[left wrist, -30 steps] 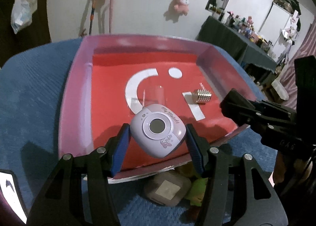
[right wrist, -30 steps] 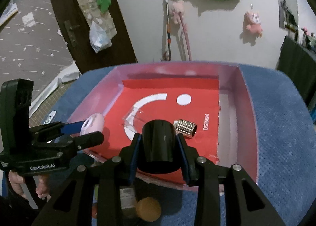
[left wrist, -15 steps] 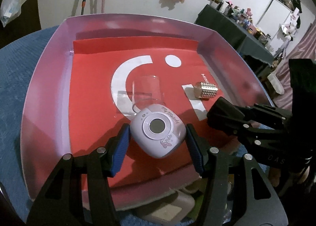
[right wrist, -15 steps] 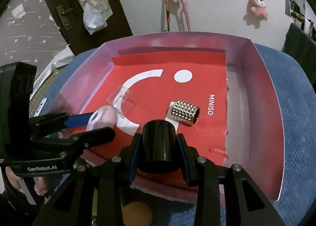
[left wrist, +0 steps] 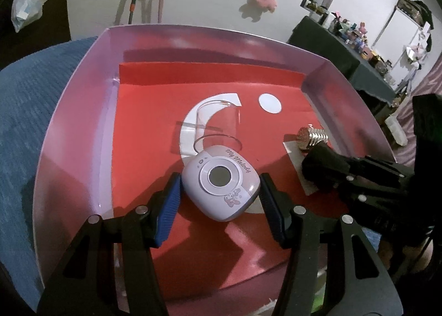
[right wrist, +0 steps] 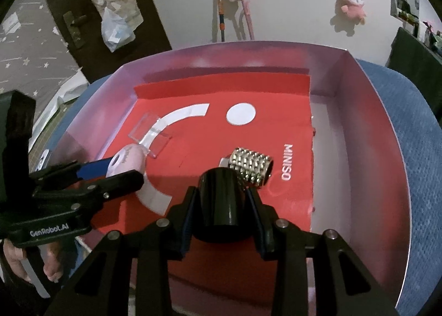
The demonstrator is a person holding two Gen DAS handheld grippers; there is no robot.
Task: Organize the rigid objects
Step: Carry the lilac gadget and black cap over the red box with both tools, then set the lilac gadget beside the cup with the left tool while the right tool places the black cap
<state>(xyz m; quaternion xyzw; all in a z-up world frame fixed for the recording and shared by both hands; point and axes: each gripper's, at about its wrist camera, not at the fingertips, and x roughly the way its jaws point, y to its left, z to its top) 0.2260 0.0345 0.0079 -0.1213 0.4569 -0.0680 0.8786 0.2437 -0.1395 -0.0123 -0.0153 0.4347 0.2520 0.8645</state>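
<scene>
My left gripper (left wrist: 220,191) is shut on a small lilac My Melody camera (left wrist: 221,181) and holds it low over the red floor of a pink box (left wrist: 77,100). My right gripper (right wrist: 221,205) is shut on a black cylinder (right wrist: 221,200), also inside the box (right wrist: 367,111). A clear plastic cup (left wrist: 216,128) lies on its side just beyond the camera. A silver studded cylinder (right wrist: 252,166) lies just beyond the black cylinder; it also shows in the left wrist view (left wrist: 312,137). The left gripper and camera (right wrist: 125,161) show at the left of the right wrist view.
The box sits on a blue textured cushion (right wrist: 414,133). A white wall with hanging plush toys (right wrist: 350,2) stands behind. A dark door (right wrist: 83,12) is at the back left, and a cluttered dark table (left wrist: 359,47) at the right.
Both grippers have moved forward and down into the box with their objects. The clear cup and the studded cylinder now lie close in front of them.
</scene>
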